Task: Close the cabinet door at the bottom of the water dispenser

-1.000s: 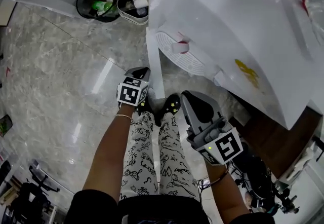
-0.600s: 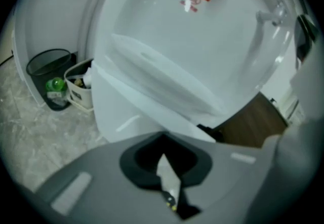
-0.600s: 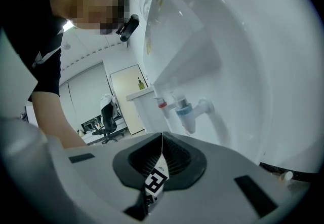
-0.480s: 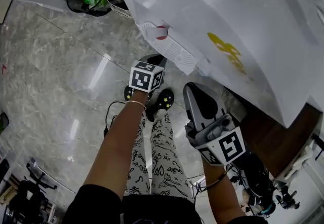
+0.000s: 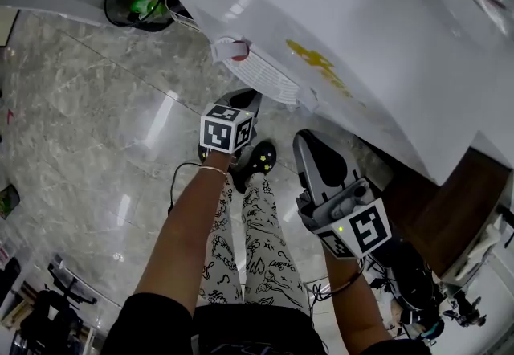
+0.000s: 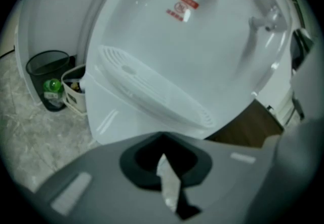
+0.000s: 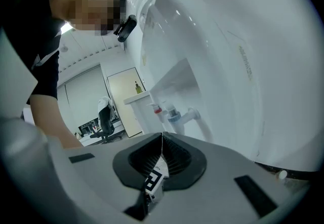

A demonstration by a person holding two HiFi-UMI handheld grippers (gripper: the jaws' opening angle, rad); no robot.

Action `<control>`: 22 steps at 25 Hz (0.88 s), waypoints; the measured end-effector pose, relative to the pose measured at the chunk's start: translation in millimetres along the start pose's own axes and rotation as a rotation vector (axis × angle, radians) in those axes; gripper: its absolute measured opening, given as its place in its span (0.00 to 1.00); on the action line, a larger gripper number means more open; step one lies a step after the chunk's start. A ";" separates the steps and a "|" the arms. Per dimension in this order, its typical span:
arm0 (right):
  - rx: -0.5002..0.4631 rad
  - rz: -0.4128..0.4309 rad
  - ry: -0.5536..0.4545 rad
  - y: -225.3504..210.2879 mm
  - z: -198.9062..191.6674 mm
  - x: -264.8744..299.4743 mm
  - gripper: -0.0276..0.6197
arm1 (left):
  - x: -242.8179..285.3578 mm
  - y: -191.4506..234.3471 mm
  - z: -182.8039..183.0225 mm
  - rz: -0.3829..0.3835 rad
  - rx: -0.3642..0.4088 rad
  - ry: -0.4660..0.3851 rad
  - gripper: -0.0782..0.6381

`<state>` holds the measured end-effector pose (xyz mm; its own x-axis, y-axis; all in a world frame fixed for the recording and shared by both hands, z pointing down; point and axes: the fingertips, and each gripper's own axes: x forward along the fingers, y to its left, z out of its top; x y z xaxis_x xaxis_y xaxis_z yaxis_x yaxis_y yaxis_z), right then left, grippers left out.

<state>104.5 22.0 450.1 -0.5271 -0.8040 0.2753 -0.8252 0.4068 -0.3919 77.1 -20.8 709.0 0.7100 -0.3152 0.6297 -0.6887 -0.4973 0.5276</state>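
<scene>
White plastic cabinet door (image 6: 109, 116) lay just ahead of the nearer left gripper (image 6: 162, 139); right gripper (image 7: 162, 137) sat farther off; both clenched, empty.

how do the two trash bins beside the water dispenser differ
The black bin is round, dark and taller; the white bin is pale, lower and squarer. A green bottle shows in the black bin; the white bin's contents are unclear. Both stand side by side on the floor.
</scene>
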 end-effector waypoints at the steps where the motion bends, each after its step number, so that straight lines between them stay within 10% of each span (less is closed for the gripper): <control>1: -0.006 0.006 0.003 2.3 1.5 -0.8 0.07 | -9.1 -2.9 3.3 -0.001 0.013 -0.012 0.10; 22: -0.087 0.165 -0.174 136.1 203.1 -71.6 0.07 | -357.3 -243.9 211.9 -0.108 0.451 -0.433 0.10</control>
<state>71.2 46.8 198.7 -0.6192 -0.7832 0.0560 -0.7495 0.5683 -0.3395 22.5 41.8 234.5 0.8323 -0.4952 0.2490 -0.5469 -0.8067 0.2240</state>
